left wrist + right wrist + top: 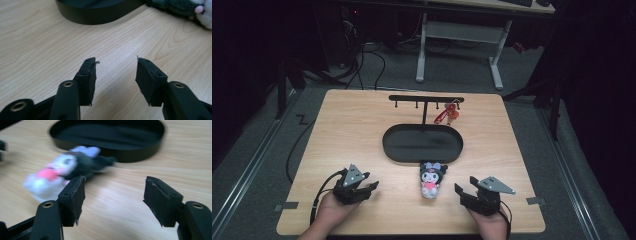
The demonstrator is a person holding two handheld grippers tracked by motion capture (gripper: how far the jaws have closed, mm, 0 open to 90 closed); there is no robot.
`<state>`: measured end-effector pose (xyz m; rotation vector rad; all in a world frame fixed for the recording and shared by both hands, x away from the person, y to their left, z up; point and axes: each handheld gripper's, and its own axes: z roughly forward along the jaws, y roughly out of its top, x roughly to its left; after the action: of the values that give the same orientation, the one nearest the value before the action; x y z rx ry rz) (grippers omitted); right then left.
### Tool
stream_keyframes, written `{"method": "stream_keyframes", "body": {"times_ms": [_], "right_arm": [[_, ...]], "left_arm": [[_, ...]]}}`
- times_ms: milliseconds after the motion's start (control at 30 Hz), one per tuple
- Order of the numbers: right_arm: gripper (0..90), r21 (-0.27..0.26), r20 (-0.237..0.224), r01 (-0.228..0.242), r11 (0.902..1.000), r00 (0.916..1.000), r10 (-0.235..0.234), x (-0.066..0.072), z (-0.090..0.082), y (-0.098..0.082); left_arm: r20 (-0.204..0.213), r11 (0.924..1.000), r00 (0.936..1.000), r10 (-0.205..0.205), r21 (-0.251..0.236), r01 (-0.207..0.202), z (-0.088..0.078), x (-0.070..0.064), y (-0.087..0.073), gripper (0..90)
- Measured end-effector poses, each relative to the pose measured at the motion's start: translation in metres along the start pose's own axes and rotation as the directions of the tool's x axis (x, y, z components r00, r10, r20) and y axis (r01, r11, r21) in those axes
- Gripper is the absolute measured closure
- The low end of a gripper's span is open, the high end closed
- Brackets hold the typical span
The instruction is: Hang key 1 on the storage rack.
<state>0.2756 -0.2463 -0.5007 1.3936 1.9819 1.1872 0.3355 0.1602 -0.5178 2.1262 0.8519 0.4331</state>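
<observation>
**A:** High view has the plush toy (432, 179) lying flat on the table (352, 125), just in front of the black oval tray (422, 144), head end toward the tray and feet toward the person. So its long axis runs pretty much front to back.

**B:** Which hand's nearer though? Looks like it sits between the two.

**A:** Between them, but closer to the right gripper (468, 193). The left gripper (371, 186) is farther off to the other side. In the right gripper view the toy (65, 171) is ahead and to the left of the jaws, a bit blurry, not between them.

**B:** Jaws?

**A:** Both spread wide, nothing in either. The left gripper view has bare wood between its jaws, with the toy (185, 8) off at the top right corner.

**B:** So the right one would likely need to swing left and close across the toy's width, I'd guess.
</observation>
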Motion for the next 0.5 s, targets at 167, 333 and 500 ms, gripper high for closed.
{"method": "stream_keyframes", "body": {"times_ms": [167, 333, 500], "right_arm": [[32.3, 0.023, -0.059, 0.053, 0.9983, 0.9969, -0.052, 0.032, 0.009, 0.006], [26.3, 0.044, -0.100, 0.053, 0.9976, 0.9938, -0.048, 0.058, 0.020, 0.012], [35.5, 0.101, -0.086, 0.083, 0.9914, 0.9935, -0.075, 0.073, 0.035, 0.010]], "left_arm": [[-0.003, 0.9999, 1.0000, 0.003, -0.013, -0.003, -0.002, 0.002, -0.002, 42.7], [-0.003, 0.9997, 0.9999, 0.016, -0.019, -0.016, -0.004, 0.004, -0.003, 40.0], [0.003, 0.9995, 1.0000, 0.005, -0.030, -0.005, -0.007, 0.009, -0.004, 39.5]]}}
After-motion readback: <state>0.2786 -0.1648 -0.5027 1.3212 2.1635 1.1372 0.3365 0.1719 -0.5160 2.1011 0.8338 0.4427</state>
